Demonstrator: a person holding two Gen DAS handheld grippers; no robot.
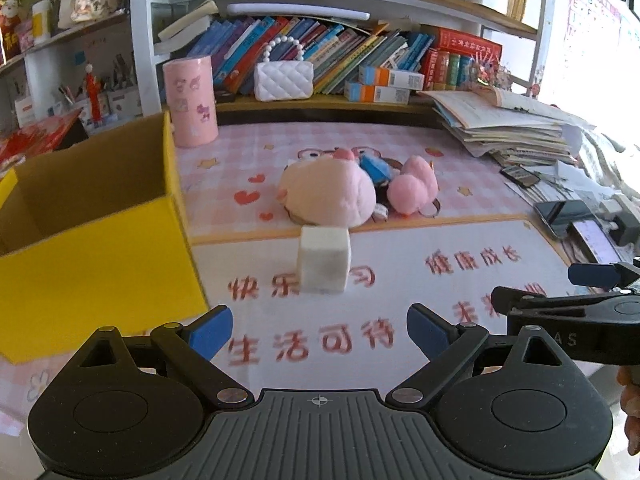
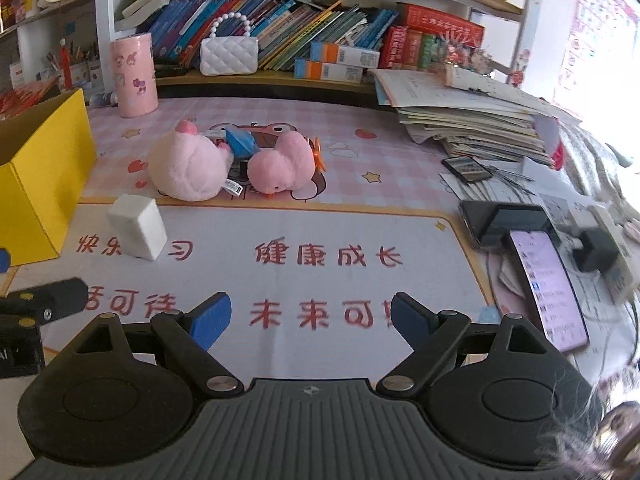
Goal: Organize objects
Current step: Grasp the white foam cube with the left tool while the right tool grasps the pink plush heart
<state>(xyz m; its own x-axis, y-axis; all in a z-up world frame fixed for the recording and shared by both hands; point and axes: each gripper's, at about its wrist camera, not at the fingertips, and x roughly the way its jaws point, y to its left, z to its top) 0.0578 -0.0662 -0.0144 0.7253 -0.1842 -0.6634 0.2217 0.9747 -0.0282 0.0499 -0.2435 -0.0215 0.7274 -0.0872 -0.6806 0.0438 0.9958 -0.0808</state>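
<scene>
Cube (image 1: 324,260) betw box (image 1: 92,248) & plushies (image 1: 328,196).

Two pink plush toys (image 2: 188,164) (image 2: 280,166), one white block (image 2: 138,226), one yellow box (image 2: 44,184).

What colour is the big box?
Yellow outside, brown cardboard inside: the box shows best in the left wrist view.

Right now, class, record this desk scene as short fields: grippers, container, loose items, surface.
left gripper: open, holding nothing, aimed at the white foam cube
right gripper: open, holding nothing
container: open yellow cardboard box, left of the cube
loose items: large pale pink plush toy, small pink plush toy, small blue item between them
surface: pink checked desk mat with red printed characters
</scene>
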